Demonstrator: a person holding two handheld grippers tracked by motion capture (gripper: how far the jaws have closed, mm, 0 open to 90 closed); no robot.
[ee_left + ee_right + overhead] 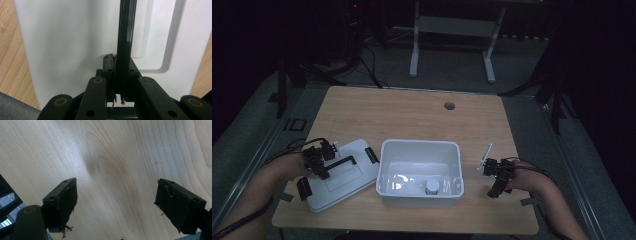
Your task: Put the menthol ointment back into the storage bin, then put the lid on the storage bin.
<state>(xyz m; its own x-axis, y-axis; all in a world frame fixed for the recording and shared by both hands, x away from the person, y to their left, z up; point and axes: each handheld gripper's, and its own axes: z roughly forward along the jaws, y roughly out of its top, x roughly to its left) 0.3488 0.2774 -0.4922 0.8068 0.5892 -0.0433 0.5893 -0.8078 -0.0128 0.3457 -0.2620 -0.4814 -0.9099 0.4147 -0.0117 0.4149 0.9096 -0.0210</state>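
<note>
Left gripper [328, 150]: positioned over the flat white plastic lid [357, 175], which lies on the light wooden table [412, 115] just left of the open white plastic bin [384, 165]. In the left gripper view, the 2 jaws are clamped tight on the lid's thin black bar handle [125, 37], which runs straight up between them across the white lid surface [70, 50]. The pads press the bar from both sides with no gap visible. In the high view the handle [343, 162] spans the recessed centre of the lid, and 2 black latches sit at the lid's ends.

Right gripper [486, 166]: held above bare table to the right of the bin, apart from its wall. In the right gripper view, the 2 jaws stand wide apart with nothing between them; only wood grain [112, 170] lies beneath. A thin white rod projects from this gripper towards the far side.

Bin contents: 1 small round white-capped container [432, 187] rests on the floor of the bin near its front right corner. The bin's near edge sits close to the table's front edge.
</note>
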